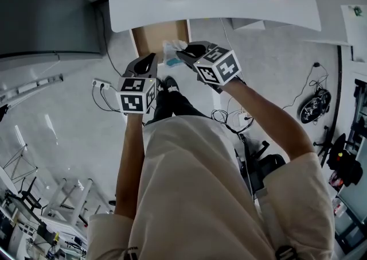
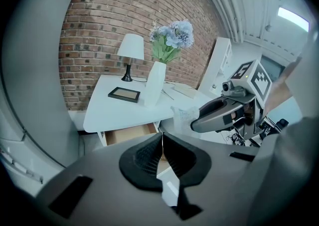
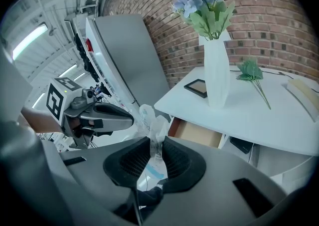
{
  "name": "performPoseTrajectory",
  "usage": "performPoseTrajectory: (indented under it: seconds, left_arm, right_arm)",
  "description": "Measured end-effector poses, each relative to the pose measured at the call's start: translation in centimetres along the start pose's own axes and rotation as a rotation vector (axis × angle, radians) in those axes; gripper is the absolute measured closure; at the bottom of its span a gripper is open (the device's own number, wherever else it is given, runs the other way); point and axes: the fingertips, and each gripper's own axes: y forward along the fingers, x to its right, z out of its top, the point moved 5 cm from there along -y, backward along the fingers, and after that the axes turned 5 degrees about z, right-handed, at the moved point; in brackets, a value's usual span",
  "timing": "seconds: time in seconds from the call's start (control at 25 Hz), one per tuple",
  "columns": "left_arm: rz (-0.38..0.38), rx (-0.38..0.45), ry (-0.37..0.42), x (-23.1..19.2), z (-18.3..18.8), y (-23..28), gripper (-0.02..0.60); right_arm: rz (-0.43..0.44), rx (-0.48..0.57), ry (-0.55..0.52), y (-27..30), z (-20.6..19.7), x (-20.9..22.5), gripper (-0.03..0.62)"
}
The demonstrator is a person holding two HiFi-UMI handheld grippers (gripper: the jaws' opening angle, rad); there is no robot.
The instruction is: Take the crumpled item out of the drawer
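Observation:
My right gripper [image 3: 153,152] is shut on a crumpled white plastic wrapper [image 3: 151,122] with a blue patch, which sticks up out of the jaws. In the head view the wrapper [image 1: 172,50] hangs at the right gripper's [image 1: 182,54] tips, just in front of the open wooden drawer [image 1: 158,34] and above the floor. The left gripper view shows the same wrapper [image 2: 185,115] at the right gripper's nose, clear of the drawer [image 2: 130,133]. My left gripper [image 2: 161,156] is shut with nothing between its pads, and it hovers beside the right one [image 1: 148,61].
The white table [image 1: 229,0] carries a white vase of blue flowers [image 3: 218,73], a dark picture frame [image 3: 196,88], a lamp [image 2: 130,53] and a loose green sprig [image 3: 251,70]. A grey cabinet [image 1: 46,12] stands to the left; a power strip and cables [image 1: 102,85] lie on the floor.

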Motion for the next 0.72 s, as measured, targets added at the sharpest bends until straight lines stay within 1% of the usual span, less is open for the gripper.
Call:
performPoseTrajectory:
  seconds: [0.56,0.72]
  left_arm:
    - [-0.017,0.004,0.015,0.02,0.40,-0.71,0.565]
    - [-0.021,0.001,0.020,-0.19,0.39,-0.95,0.565]
  right_arm:
    - [-0.004,-0.004,-0.024,-0.11,0.61,-0.53,0.499]
    - [-0.004,-0.025,-0.043,0.00,0.64,-0.52,0.499]
